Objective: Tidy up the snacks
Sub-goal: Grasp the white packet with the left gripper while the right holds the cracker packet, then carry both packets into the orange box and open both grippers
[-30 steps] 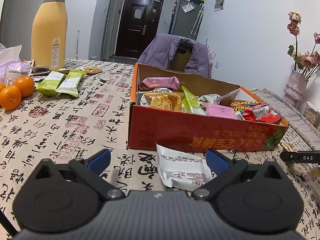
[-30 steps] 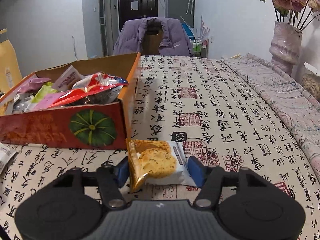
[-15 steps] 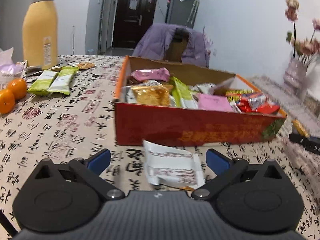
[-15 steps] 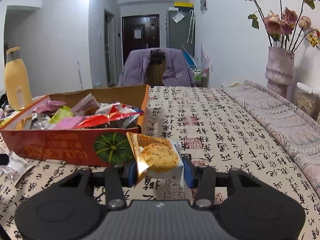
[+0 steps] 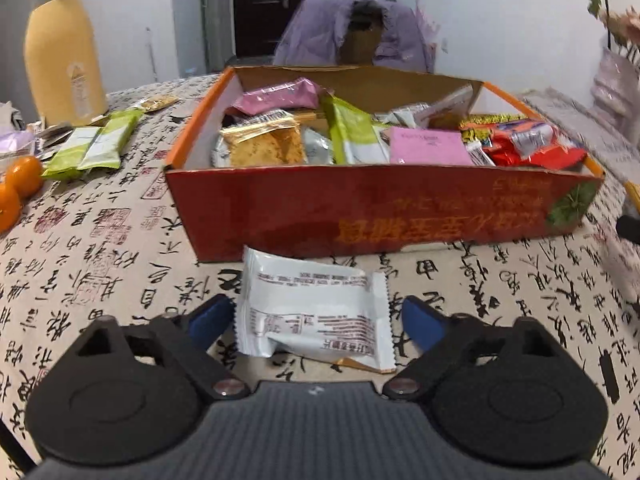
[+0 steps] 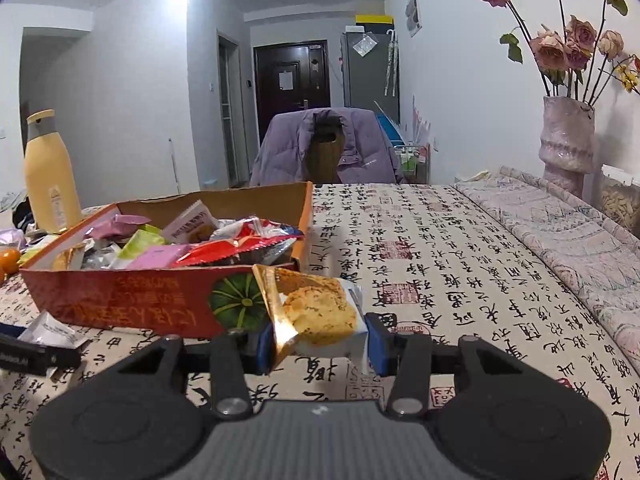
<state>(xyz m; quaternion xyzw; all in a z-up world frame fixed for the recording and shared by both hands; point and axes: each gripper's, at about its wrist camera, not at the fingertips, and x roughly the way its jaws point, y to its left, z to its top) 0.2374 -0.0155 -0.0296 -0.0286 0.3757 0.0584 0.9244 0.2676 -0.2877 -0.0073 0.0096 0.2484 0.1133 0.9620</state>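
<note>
On the worktop [image 5: 100, 248], under a cloth printed with black calligraphy and red seals, the largest item is a red cardboard box [image 5: 360, 212] with orange rims, open at the top and loaded with assorted snack packets. Behind it, off the far edge, a chair draped with a purple jacket [image 6: 324, 148] is in view. A tall yellow bottle [image 5: 60, 48] with a grey collar stands upright at the far left, well apart from the box; a pink vase [image 6: 566, 140] of dried roses stands at the far right. Two green packets [image 5: 92, 146] lie flat between bottle and box, with oranges [image 5: 22, 174] just beside them near the left edge.

The left gripper [image 5: 316, 320] has just been closing, yet its blue pads do not press: the white snack packet [image 5: 316, 316] lies flat on the cloth between them, just in front of the box's near wall. The right gripper [image 6: 320, 340] is clamped on a gold-and-white biscuit packet [image 6: 316, 308], which is clear of the cloth and near the box's pumpkin-printed corner.
</note>
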